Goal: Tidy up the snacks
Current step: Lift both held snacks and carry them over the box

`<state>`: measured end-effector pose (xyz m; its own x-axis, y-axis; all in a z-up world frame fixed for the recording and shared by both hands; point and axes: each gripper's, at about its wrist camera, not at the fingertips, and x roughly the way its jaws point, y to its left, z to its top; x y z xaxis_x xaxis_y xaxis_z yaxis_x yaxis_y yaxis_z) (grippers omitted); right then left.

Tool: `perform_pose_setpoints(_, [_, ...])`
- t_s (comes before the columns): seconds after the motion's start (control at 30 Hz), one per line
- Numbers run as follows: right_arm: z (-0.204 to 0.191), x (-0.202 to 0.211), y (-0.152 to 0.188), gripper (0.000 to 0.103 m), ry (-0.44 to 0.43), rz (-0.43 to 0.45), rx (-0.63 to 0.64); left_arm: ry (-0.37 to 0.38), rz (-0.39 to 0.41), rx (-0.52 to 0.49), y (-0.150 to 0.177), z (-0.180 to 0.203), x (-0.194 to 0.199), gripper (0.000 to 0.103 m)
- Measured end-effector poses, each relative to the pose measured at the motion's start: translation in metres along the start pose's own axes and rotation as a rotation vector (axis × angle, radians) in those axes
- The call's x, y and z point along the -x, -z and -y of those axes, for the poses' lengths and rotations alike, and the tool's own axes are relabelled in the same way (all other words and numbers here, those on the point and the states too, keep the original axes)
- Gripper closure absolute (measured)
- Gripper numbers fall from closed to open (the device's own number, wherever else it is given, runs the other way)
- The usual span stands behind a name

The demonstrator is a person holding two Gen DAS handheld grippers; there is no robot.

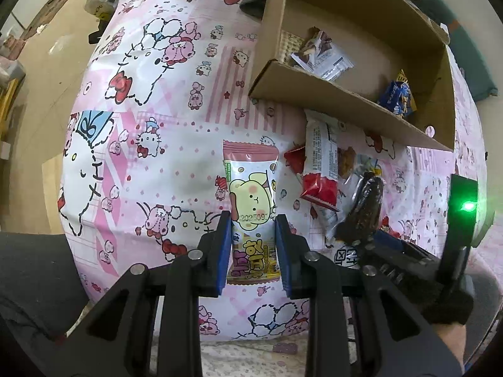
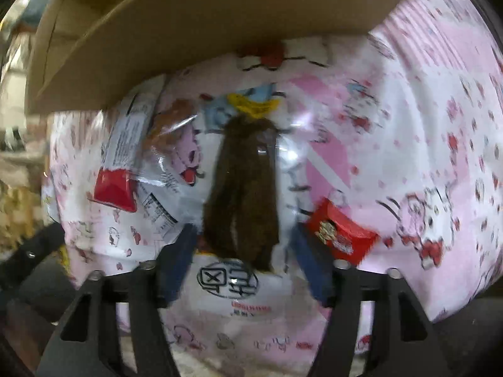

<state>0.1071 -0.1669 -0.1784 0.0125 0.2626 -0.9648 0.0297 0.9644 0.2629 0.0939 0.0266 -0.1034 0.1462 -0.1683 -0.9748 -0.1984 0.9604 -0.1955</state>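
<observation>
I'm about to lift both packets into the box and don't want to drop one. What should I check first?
1. Left gripper fingers on both sides of the pink bear packet: ok.
2. Left fingers pressing firmly on it: cannot tell.
3. Right gripper astride the dark snack packet: ok, fingers apart, not yet shut.
4. Red packet beside the right finger, clear of the grip: cannot tell, picture blurred.
5. Cardboard box open with bare floor inside: ok.
6. Blue packet and the others already inside, out of the way: ok.
</observation>
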Motion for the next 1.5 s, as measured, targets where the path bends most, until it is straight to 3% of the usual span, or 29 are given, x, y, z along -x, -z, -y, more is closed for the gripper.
perform_pose_setpoints(0.1, [-0.017,-0.002,0.008,0.029,0.086,0.037,0.093,0.002,-0.006,0.005,0.001,-0.002,-0.001,0.08])
perform_pose_setpoints(0.13, [-0.018,0.0,0.012,0.038,0.122,0.062,0.112,0.001,-0.005,0.006,0.001,-0.002,-0.002,0.08])
perform_pose_setpoints(0.2, [-0.012,0.007,0.014,0.054,0.1,0.075,0.102,0.002,-0.003,0.006,0.001,-0.001,-0.001,0.08])
perform_pose_setpoints(0.27, [-0.005,0.017,0.016,0.082,0.056,0.074,0.071,0.002,-0.001,0.002,0.001,0.0,-0.001,0.08])
perform_pose_setpoints(0.47, [0.015,0.037,0.026,0.088,-0.127,0.072,-0.029,0.003,0.004,-0.002,0.001,0.0,0.0,0.08])
perform_pose_setpoints(0.7, [0.022,0.064,0.04,0.09,-0.239,0.122,-0.083,0.029,0.039,0.002,-0.001,-0.005,0.015,0.08])
perform_pose_setpoints(0.97, [0.042,0.137,0.049,0.09,-0.407,0.26,-0.085,0.119,0.154,-0.096,-0.013,0.011,0.076,0.08])
perform_pose_setpoints(1.2, [0.05,0.196,0.013,0.09,-0.442,0.424,-0.026,0.095,0.228,-0.156,-0.06,0.032,0.107,0.08])
perform_pose_setpoints(1.5, [0.047,0.199,-0.066,0.089,-0.457,0.499,0.007,0.13,0.223,-0.254,-0.106,0.073,0.09,0.08])
